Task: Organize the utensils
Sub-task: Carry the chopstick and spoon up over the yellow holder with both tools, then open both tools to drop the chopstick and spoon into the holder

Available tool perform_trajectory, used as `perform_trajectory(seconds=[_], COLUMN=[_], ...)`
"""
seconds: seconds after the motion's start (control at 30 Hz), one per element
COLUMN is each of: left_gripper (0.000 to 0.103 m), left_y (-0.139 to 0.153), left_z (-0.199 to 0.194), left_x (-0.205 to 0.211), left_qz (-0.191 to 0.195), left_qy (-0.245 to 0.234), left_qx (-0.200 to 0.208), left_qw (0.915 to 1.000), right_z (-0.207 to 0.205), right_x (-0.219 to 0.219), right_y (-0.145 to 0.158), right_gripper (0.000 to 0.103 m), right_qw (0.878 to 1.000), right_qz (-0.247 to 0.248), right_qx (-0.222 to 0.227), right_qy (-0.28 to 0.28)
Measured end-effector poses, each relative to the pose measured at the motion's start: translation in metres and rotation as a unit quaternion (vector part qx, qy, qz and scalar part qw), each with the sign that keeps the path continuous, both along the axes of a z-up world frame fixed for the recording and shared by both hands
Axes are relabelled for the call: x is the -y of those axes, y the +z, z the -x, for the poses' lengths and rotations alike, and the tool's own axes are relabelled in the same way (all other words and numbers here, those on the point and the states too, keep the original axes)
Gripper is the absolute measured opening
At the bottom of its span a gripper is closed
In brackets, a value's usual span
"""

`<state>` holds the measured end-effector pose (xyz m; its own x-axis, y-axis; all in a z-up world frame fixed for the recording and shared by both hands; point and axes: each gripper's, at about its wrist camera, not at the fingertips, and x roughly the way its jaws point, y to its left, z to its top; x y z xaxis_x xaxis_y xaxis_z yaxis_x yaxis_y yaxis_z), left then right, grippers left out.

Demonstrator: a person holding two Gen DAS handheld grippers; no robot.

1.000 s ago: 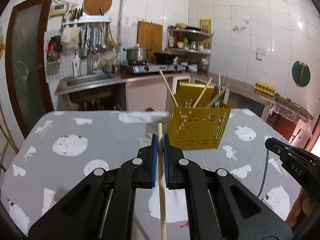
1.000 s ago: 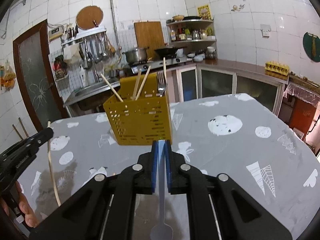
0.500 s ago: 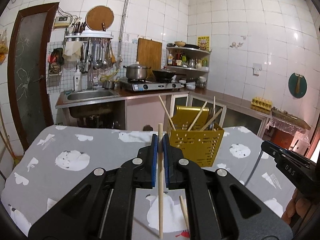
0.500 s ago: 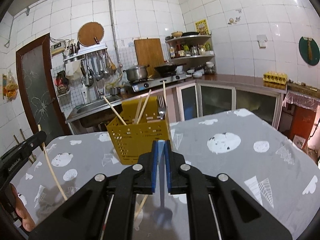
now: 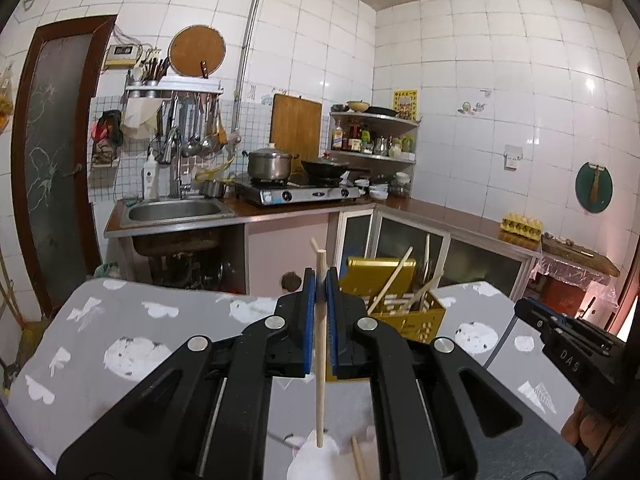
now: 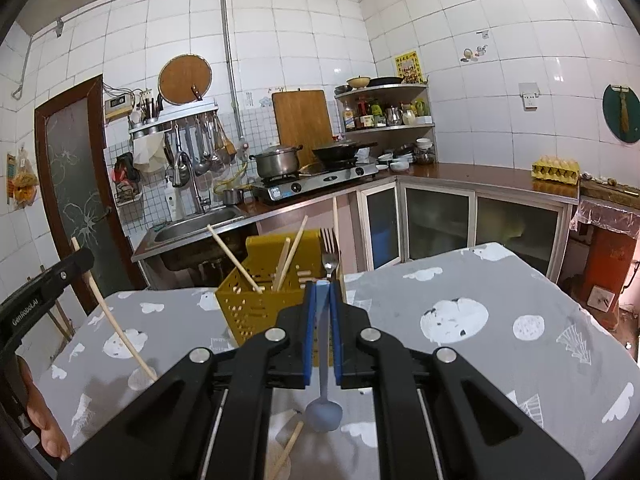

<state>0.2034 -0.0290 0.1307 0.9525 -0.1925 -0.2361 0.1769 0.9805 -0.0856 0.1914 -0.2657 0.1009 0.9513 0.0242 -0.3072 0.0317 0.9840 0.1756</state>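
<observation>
**Utensils: a chopstick and a blue spoon clamped, one in each gripper, above the surface**

The left gripper [image 5: 320, 280] has its jaws closed on a wooden chopstick [image 5: 320, 344]. The stick stands almost upright between the blue pads, its top poking just above them and its lower end hanging free over the grey patterned surface [image 5: 132, 332]. In the right wrist view the same chopstick [image 6: 116, 320] slants down from the left gripper [image 6: 76, 258] at the left edge of the frame, where part of a hand [image 6: 40, 416] shows below it.

The right gripper [image 6: 322, 292] has its jaws closed on the thin handle of a pale blue spoon [image 6: 324, 412]. The handle runs down between the pads and the rounded bowl hangs below them, clear of the cloth. From the left wrist view the right gripper [image 5: 532, 312] shows only as a black tip at the right edge, and its load is hidden there.

The yellow perforated utensil basket [image 6: 248, 308] stands on the surface just beyond both grippers. It holds several wooden chopsticks leaning at different angles and a metal fork [image 6: 330, 254] standing tines up at its right side. Another loose chopstick [image 6: 286, 450] lies on the cloth under the right gripper.
</observation>
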Motion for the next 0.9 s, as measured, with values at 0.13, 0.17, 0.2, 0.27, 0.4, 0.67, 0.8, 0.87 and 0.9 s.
perform_trajectory(seconds=[0.13,0.17,0.2,0.27,0.4,0.67,0.8,0.87,0.9], left_gripper=[0.004,0.004,0.004,0.004,0.004,0.004,0.004,0.004,0.004], left_y=[0.021,0.028,0.035,0.048,0.077,0.105,0.082,0.061,0.047], left_z=[-0.006,-0.009,-0.013,-0.021,-0.04,-0.087,-0.117,-0.133,-0.141], left_x=[0.005,0.007,0.01,0.012,0.022,0.044,0.056,0.061,0.063], left_qz=[-0.001,0.002,0.004,0.01,0.015,0.03,0.024,0.017,0.011], left_qy=[-0.003,-0.003,-0.004,-0.006,-0.005,-0.015,-0.019,-0.021,-0.02], left_qx=[0.02,0.027,0.032,0.04,0.065,0.076,0.056,0.034,0.021], left_qw=[0.9998,0.9996,0.9995,0.9991,0.9978,0.9965,0.998,0.9991,0.9995], right_z=[-0.009,-0.013,-0.016,-0.024,-0.044,-0.098,-0.124,-0.134,-0.14], right_x=[0.0,0.001,0.001,0.004,0.014,0.017,0.015,0.015,0.016], right_y=[0.017,0.022,0.026,0.039,0.071,0.101,0.08,0.067,0.058], right_gripper=[0.007,0.007,0.007,0.007,0.007,0.007,0.007,0.007,0.007], right_qw=[1.0,1.0,1.0,0.999,0.998,0.998,0.999,0.999,1.0], right_qz=[0.004,0.005,0.006,0.009,0.002,0.005,0.015,0.015,0.011], right_qx=[0.014,0.018,0.021,0.031,0.056,0.059,0.037,0.023,0.011], right_qy=[-0.001,-0.001,-0.002,-0.005,-0.013,-0.001,0.013,0.019,0.025])
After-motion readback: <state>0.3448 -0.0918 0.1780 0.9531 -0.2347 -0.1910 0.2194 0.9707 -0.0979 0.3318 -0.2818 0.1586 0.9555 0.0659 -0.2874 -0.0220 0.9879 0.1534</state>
